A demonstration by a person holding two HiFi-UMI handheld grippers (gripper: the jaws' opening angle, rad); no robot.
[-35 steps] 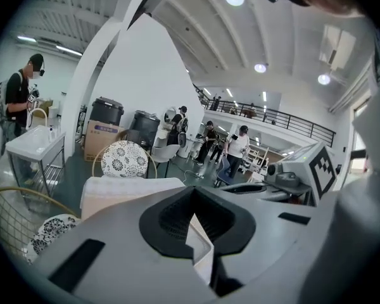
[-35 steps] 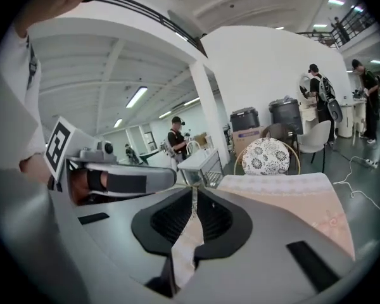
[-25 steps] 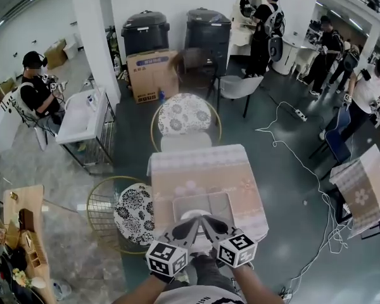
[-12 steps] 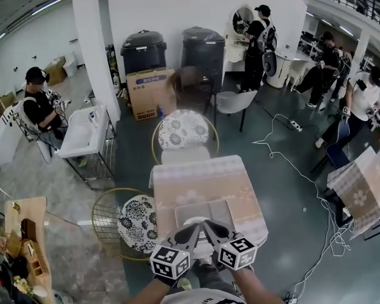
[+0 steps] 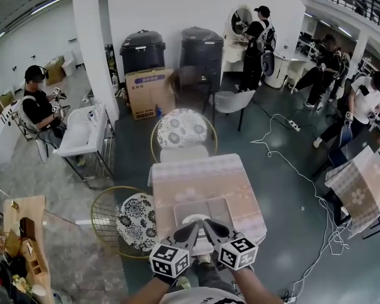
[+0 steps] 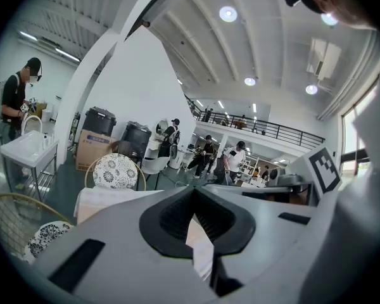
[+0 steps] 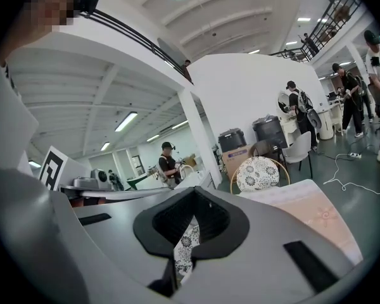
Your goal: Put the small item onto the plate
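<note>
A table with a pink patterned cloth stands right in front of me. On its near part lies a grey tray, and a white plate shows at its near edge, mostly hidden by my grippers. I see no small item in any view. My left gripper and right gripper hover side by side over the plate, tips almost touching each other. Both are shut, with nothing between their jaws.
A floral-cushioned chair stands behind the table and another at its left. Farther off are two dark bins, a cardboard box, a seated person by a white sink stand, and cables on the floor.
The head view has shifted a little. Both grippers have crept slightly over the table's near edge, still side by side with their jaws unchanged.
</note>
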